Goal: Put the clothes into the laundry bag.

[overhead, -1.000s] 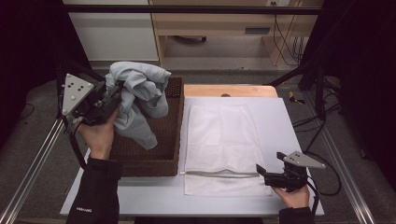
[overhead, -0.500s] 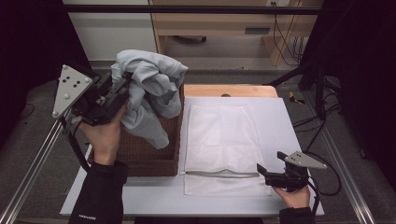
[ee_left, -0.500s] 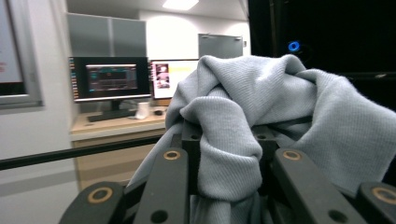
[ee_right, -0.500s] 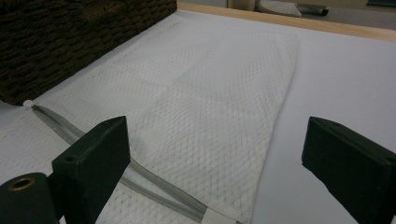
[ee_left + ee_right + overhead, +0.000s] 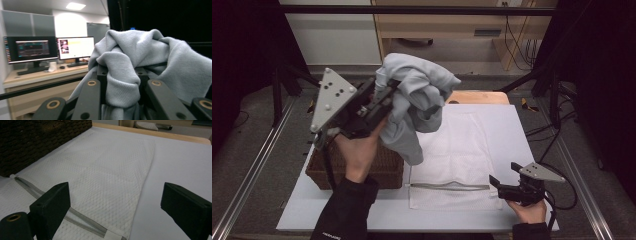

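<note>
A light grey knitted garment (image 5: 417, 95) hangs bunched in the air above the dark wicker basket (image 5: 362, 170) and the left edge of a white mesh bag (image 5: 457, 145). My left gripper (image 5: 384, 97) is shut on it. In the left gripper view a thick fold of the garment (image 5: 140, 57) is pinched between the jaws of my left gripper (image 5: 122, 72). The mesh bag (image 5: 100, 170) lies flat on the white table (image 5: 512, 130), its grey zipper (image 5: 449, 186) along the near edge. My right gripper (image 5: 498, 187) rests open at the zipper's right end; nothing sits between the jaws of my right gripper (image 5: 117, 202).
The basket's woven wall (image 5: 37, 140) stands just left of the bag. A wooden board (image 5: 477, 96) borders the table's far edge. Metal rails (image 5: 257, 165) run along the left side. Monitors (image 5: 32, 48) on a desk stand in the background.
My left gripper has risen and swung right with the grey garment, lifting it out of the basket and toward the mesh bag. The right gripper has stayed put.
</note>
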`<act>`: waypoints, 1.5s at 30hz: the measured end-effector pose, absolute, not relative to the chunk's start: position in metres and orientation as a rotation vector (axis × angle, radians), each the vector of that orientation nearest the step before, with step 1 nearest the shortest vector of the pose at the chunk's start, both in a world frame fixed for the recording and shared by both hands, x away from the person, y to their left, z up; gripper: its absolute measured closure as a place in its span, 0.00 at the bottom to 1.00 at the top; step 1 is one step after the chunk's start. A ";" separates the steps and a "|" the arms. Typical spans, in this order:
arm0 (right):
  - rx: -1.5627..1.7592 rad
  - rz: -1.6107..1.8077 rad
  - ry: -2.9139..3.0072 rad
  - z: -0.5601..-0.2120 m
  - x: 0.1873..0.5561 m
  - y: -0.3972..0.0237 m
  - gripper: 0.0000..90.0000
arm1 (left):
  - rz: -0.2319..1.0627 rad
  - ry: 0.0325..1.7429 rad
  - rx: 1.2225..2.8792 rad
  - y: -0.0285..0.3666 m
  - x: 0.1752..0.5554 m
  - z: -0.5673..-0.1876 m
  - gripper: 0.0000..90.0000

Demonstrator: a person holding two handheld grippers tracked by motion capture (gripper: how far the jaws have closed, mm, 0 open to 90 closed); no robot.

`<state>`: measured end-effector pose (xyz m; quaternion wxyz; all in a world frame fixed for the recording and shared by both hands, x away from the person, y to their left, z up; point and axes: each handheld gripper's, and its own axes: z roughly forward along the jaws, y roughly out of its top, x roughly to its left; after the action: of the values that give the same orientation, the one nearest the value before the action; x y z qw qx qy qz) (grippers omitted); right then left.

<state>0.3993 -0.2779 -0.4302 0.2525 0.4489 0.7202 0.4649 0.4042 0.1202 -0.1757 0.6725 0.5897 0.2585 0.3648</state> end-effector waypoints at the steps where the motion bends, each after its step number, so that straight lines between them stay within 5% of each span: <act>1: 1.223 1.260 1.957 -0.430 0.399 -0.278 0.10 | 0.821 0.582 1.328 0.120 0.404 -0.176 0.81; 16: 1.237 1.238 1.926 -0.429 0.396 -0.287 0.12 | 0.681 0.506 1.452 0.035 0.413 -0.219 0.81; 31: 1.302 1.216 1.868 -0.430 0.395 -0.304 0.13 | 0.504 0.558 1.729 -0.038 0.448 -0.342 0.79; 39: 1.320 1.232 1.831 -0.427 0.392 -0.311 0.13 | 0.492 0.596 1.957 -0.054 0.460 -0.395 0.57; 45: 1.300 1.253 1.819 -0.421 0.389 -0.310 0.13 | 0.333 0.689 2.068 -0.050 0.465 -0.411 0.37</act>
<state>0.3886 -0.3098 -0.4215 0.2850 0.4861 0.6803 0.4687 0.4652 -0.0497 -0.4113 0.4515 0.8369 0.2787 0.1346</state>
